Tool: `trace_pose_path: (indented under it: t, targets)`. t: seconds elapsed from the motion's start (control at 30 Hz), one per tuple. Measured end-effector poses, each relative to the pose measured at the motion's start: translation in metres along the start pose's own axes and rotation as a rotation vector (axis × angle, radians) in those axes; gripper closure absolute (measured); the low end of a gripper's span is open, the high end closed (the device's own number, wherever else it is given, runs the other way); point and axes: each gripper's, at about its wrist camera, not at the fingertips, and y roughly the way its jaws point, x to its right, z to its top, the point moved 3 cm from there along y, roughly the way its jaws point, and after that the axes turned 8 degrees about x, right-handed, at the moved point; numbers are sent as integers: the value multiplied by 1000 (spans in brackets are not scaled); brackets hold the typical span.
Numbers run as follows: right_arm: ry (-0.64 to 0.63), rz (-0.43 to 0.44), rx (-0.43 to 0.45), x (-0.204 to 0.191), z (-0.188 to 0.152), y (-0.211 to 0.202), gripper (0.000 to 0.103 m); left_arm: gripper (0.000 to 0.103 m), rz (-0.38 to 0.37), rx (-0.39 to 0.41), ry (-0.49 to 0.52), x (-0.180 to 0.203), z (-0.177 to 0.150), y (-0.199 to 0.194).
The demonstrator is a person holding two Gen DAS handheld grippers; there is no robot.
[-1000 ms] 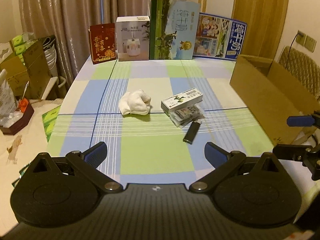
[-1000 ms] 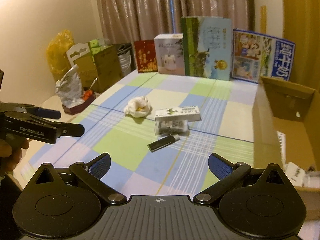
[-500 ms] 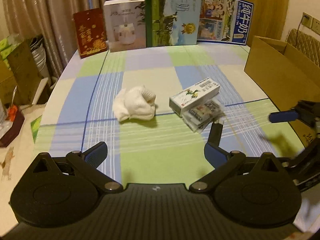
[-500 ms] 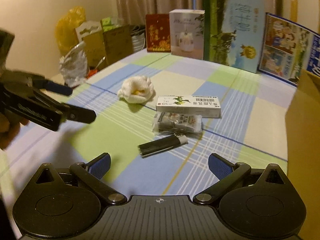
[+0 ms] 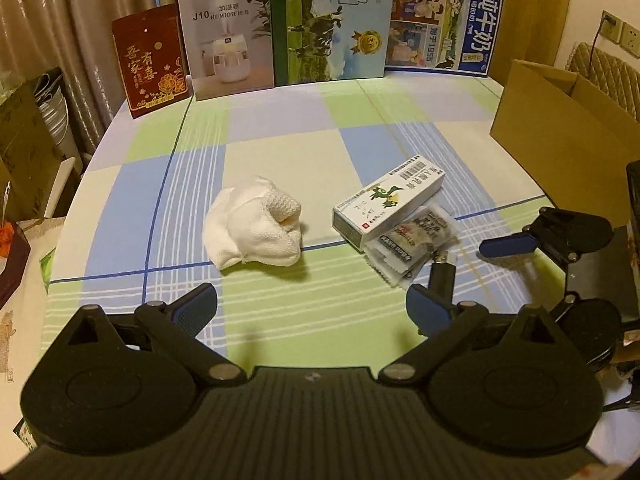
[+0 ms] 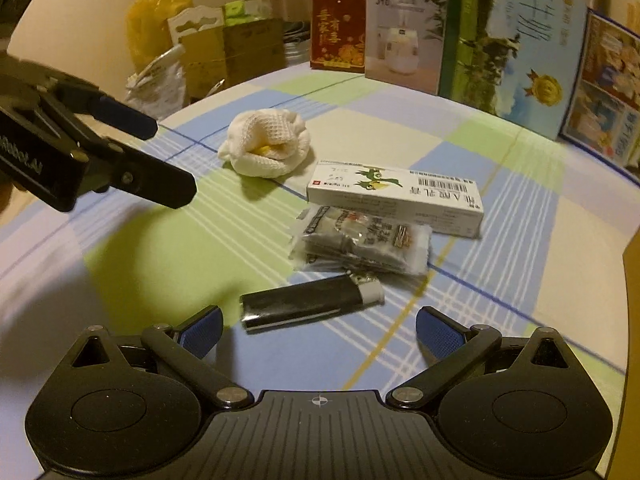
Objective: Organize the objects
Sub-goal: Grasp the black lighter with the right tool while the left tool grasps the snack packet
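the step in hand looks like an approach to the first pick: the right gripper [image 6: 318,330], jaws spread wide and holding nothing, sits low with the black lighter [image 6: 310,302] just beyond its fingertips. the left gripper [image 5: 308,310] is also open and empty, facing the white cloth bundle [image 5: 254,228]. the lighter lies flat on the checked surface [image 6: 168,256], long axis left to right across the jaws, its silver cap pointing right, touching the clear packet [image 6: 362,242] beside the white box [image 6: 394,198]. next calls for easing forward and closing across its narrow width, likely bound for the cardboard box [image 5: 560,120] at right.
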Motion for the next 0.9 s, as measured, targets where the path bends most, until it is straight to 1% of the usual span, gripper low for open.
trace_pose_path:
  t: [0.2, 0.27, 0.3, 0.33, 0.43, 0.5, 0.6, 0.67, 0.73, 0.8, 0.9]
  targets:
    - [-11, 19, 22, 3, 1, 13, 8, 4, 14, -18, 3, -4, -2, 4]
    - [-22, 30, 26, 2, 3, 15, 13, 4, 12, -18, 1, -5, -2, 4]
    - [-25, 35, 29, 1, 4, 14, 19, 4, 12, -18, 1, -4, -3, 5]
    - [-26, 39, 31, 0, 5, 14, 22, 4, 11, -19, 0, -4, -2, 5]
    - [-20, 29, 20, -1, 5, 12, 23, 4, 5, -22, 2, -1, -2, 6]
    - [-6, 6, 8, -1, 4, 8, 23, 4, -4, -25, 4, 1, -3, 7]
    - [37, -61, -19, 4, -1, -2, 23, 4, -21, -30, 18, 7, -3, 11]
    - [86, -119, -40, 11, -6, -13, 23, 6, -37, -29, 24, 13, -2, 15]
    - [138, -154, -53, 18, -11, -25, 23, 17, -65, -24, 45, 22, 1, 23]
    - [174, -177, -66, 23, -18, -39, 23, 25, -102, -14, 78, 33, 4, 29]
    - [186, -176, -76, 27, -26, -55, 23, 32, -170, 14, 136, 51, 7, 36]
